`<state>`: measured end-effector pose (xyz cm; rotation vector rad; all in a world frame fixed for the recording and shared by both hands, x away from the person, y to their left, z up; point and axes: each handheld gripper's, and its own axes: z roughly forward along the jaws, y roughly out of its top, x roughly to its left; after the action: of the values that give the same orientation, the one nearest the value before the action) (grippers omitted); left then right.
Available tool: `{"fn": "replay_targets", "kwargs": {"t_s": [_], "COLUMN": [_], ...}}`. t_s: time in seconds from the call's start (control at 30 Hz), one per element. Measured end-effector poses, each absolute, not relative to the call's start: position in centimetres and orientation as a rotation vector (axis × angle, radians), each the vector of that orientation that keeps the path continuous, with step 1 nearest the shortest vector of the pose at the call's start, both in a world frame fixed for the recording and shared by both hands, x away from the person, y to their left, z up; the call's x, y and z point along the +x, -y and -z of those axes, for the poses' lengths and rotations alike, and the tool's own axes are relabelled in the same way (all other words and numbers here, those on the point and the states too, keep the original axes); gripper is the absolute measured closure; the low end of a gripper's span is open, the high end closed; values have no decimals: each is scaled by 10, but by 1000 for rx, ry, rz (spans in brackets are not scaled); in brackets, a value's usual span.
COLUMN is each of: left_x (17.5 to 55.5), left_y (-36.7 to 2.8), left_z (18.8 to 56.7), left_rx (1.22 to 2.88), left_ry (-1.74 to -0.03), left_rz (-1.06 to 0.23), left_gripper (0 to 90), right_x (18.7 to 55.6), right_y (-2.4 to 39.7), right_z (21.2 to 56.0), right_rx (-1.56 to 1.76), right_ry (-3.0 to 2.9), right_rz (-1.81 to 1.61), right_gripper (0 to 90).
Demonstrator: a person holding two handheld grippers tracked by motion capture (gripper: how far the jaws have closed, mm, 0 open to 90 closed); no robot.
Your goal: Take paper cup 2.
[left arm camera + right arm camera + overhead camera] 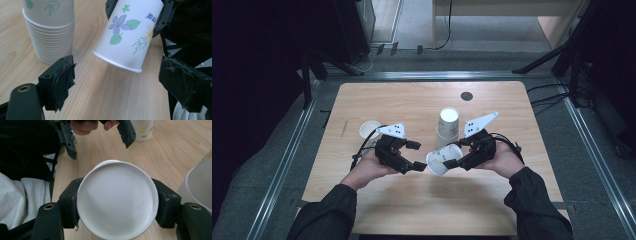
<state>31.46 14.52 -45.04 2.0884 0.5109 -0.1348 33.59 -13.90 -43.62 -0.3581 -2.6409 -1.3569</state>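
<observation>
On the wooden table (412, 200), a cup stack (447, 127) stands near; right gripper (451, 159) clamps a paper cup (438, 162), left gripper (416, 155) gapes empty.

Only print: small blue characters on the flowered paper cup (128, 37), at about 2 o'clock on its wall, too blurred to read. No other legible text anywhere.

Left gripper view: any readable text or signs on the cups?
Held paper cup: small blue print near its base, too blurred to read; beside it a green clover mark and flower pictures, no words.
Stack of paper cups: leaf pattern alone, no text.
Lone cup in the right gripper view: a faint dark mark, unreadable.
</observation>
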Motion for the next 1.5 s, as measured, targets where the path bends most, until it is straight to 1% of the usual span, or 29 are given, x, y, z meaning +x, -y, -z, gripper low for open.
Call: {"fn": "replay_targets", "kwargs": {"t_s": [0.33, 0.87, 1.5], "left_x": [312, 313, 311], "left_y": [-137, -131, -124], "left_z": [456, 464, 472], "left_rx": [2100, 2077, 2107], "left_ry": [-451, -438, -427], "left_rz": [155, 176, 179], "left_gripper": [125, 129, 148], "right_x": [335, 334, 333], "right_y": [137, 130, 122], "right_z": [440, 440, 440], "right_rx": [-356, -311, -324], "right_ry": [2582, 2531, 2521], "right_rz": [1407, 1438, 1433], "right_gripper": [346, 347, 347]}}
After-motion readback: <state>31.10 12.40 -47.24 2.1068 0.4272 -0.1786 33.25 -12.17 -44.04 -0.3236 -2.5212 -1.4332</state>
